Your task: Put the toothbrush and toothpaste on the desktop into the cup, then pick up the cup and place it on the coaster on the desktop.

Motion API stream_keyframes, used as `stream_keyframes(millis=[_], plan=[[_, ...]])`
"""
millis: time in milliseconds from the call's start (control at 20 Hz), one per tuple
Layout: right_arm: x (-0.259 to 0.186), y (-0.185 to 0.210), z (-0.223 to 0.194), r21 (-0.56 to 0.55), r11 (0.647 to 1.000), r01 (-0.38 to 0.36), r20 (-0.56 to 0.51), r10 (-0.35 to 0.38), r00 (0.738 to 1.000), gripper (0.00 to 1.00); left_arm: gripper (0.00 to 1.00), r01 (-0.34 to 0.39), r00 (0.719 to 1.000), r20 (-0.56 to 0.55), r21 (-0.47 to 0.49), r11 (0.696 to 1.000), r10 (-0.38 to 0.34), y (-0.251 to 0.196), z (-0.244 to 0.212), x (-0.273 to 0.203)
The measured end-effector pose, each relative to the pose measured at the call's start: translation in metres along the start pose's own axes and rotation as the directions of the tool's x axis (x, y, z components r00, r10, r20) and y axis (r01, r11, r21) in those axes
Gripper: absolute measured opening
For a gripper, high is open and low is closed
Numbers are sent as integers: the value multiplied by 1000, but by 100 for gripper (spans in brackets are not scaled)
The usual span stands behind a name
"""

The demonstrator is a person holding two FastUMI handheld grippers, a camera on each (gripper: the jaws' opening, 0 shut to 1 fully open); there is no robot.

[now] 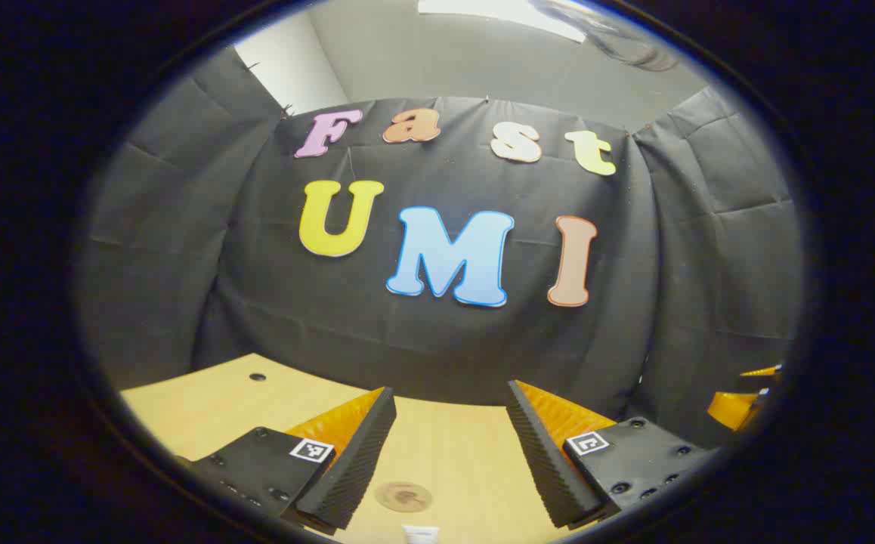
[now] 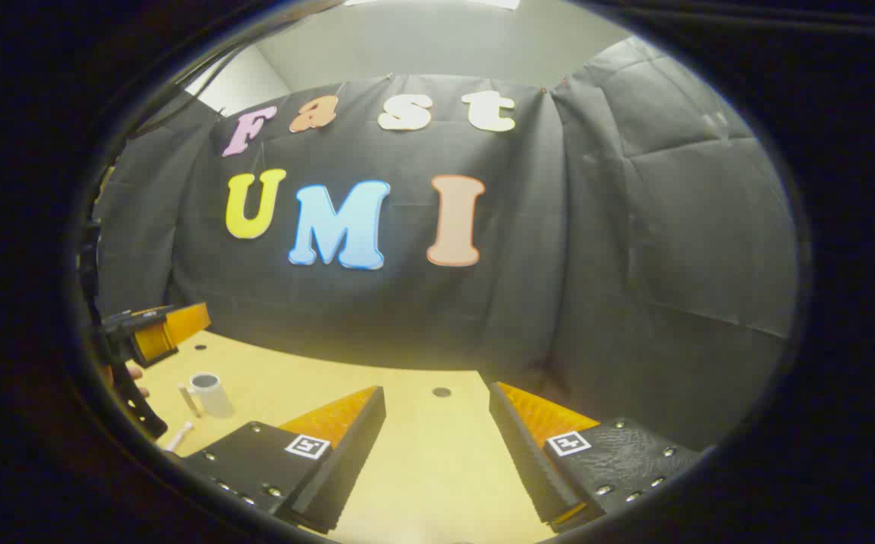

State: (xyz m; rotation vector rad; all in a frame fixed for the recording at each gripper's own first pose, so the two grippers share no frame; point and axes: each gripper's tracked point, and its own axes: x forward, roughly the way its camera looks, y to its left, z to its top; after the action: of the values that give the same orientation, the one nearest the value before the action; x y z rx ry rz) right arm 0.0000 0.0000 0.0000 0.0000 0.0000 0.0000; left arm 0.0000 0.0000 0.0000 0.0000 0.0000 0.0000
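In the right gripper view a small pale cup stands upright on the wooden desktop, far left. A thin white stick-like item is just left of the cup, and another slender white item lies nearer; I cannot tell which is the toothbrush and which the toothpaste. My right gripper is open over bare wood, well right of the cup. My left gripper is open too. Below its fingers lies a round brown coaster, with the end of a white object at the bottom edge.
The left gripper and the hand holding it hang above the cup's left side. The right gripper shows at the far right of the left gripper view. The desktop has small round holes. Black cloth walls close the back and sides.
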Motion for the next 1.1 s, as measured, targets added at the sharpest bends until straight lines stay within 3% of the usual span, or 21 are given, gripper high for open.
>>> stream_keyframes(millis=[100, 150, 200, 250, 450, 600, 1100], plan=[[-3, 55, 9, 25, 999, 47, -14, -47, 999, 89, 100, 25, 998, -56, 51, 998, -22, 66, 4, 2], [-4, 90, 16, 22, 999, 31, -10, -31, 999, 89, 96, 17, 998, -67, 75, 997, -12, 98, 10, 1], [-3, 121, 19, 9, 1000, 17, -23, -16, 1000, 89, 100, 5, 997, -76, 90, 996, 1, 124, 16, 2], [-3, 142, 17, 6, 1000, -10, -40, 10, 999, 89, 96, -6, 995, -95, 100, 995, 15, 147, 20, 0], [10, 214, 8, 14, 989, -144, -127, 145, 981, 89, 100, -48, 985, -157, 119, 992, 66, 205, 25, -3], [20, 234, 2, 26, 982, -186, -165, 187, 968, 89, 100, -60, 979, -187, 97, 993, 78, 216, 20, -1], [21, 238, -7, 79, 974, -213, -233, 225, 946, 89, 95, -47, 970, -231, 125, 991, 75, 201, 7, 2]])
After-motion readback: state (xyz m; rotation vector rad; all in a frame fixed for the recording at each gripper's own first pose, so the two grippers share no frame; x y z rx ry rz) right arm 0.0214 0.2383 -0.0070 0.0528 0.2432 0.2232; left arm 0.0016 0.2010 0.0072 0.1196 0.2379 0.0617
